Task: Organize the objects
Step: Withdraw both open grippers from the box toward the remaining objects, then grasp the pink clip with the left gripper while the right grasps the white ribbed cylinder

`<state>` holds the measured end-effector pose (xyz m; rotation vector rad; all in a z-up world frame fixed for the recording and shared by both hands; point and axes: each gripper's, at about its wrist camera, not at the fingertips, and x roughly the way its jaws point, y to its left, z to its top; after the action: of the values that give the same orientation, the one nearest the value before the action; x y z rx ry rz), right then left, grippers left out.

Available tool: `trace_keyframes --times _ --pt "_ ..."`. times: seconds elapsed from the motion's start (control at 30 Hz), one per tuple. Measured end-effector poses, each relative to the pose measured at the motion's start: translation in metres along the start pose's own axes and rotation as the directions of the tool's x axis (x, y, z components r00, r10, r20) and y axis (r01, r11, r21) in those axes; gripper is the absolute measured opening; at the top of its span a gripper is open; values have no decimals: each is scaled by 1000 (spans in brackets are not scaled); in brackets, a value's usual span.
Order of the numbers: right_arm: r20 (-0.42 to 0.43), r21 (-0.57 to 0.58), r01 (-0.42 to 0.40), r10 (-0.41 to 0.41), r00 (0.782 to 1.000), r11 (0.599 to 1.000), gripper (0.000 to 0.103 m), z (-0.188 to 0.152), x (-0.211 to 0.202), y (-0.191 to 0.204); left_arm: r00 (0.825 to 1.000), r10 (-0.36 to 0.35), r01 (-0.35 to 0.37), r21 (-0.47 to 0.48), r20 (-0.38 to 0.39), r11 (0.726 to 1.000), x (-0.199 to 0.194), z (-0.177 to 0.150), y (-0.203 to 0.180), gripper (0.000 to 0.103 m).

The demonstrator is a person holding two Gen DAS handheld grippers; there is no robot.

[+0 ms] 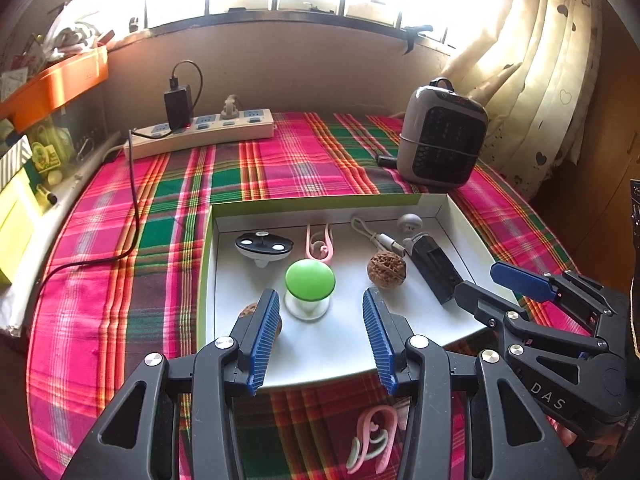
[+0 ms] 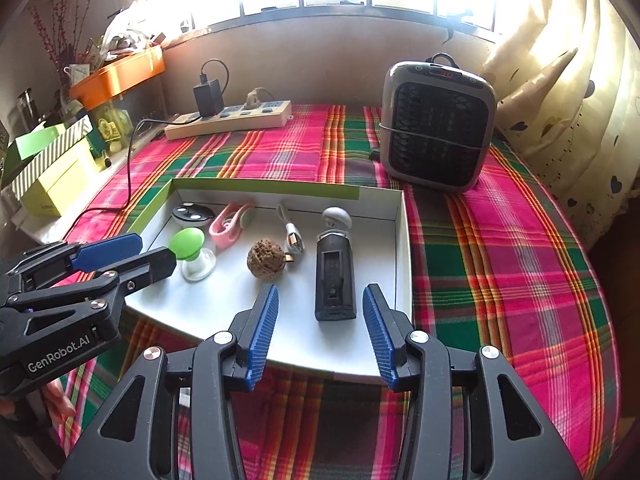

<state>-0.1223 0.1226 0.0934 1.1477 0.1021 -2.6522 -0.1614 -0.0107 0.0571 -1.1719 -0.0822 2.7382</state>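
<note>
White cardboard, the shallow box (image 1: 460, 216) lies just ahead of both our tongs. Our left gripper (image 1: 322, 332) stands spread and empty, the green-capped stopper (image 1: 310, 280) just beyond its tips and a walnut (image 1: 248, 310) half hidden behind its left finger. Our right gripper (image 2: 320, 332) is likewise spread, pinching nothing, the black case (image 2: 334, 284) between its tips. A pink clip (image 1: 372, 436) lies outside the box, beneath our left tongs; reaching back for it, we could nudge the box's near edge.

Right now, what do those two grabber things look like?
Each hand-held gripper is black plastic with triangular cut-outs and round silver screws. The left hand-held gripper and the right hand-held gripper both have ribbed blue finger pads. White lettering reads "GenRobot.AI" on the left one and "DAS" on the right one.
</note>
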Motion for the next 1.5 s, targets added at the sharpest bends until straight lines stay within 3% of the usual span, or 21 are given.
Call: trace_keyframes --times 0.13,0.77,1.2,1.5 --pt "5 3 -7 7 1000 1000 45 -4 -6 2 999 36 -36 15 34 999 -10 -5 -1 42" --pt "27 -15 -38 38 999 999 46 -31 -32 10 998 11 -10 -27 55 1000 -40 -39 7 42" --pt "-6 -55 -151 150 989 987 46 -47 -24 33 1000 22 -22 -87 2 996 -37 -64 24 42" --pt "-58 -69 -188 184 981 980 46 -52 -9 46 1000 11 -13 -105 -21 994 -32 -71 28 42"
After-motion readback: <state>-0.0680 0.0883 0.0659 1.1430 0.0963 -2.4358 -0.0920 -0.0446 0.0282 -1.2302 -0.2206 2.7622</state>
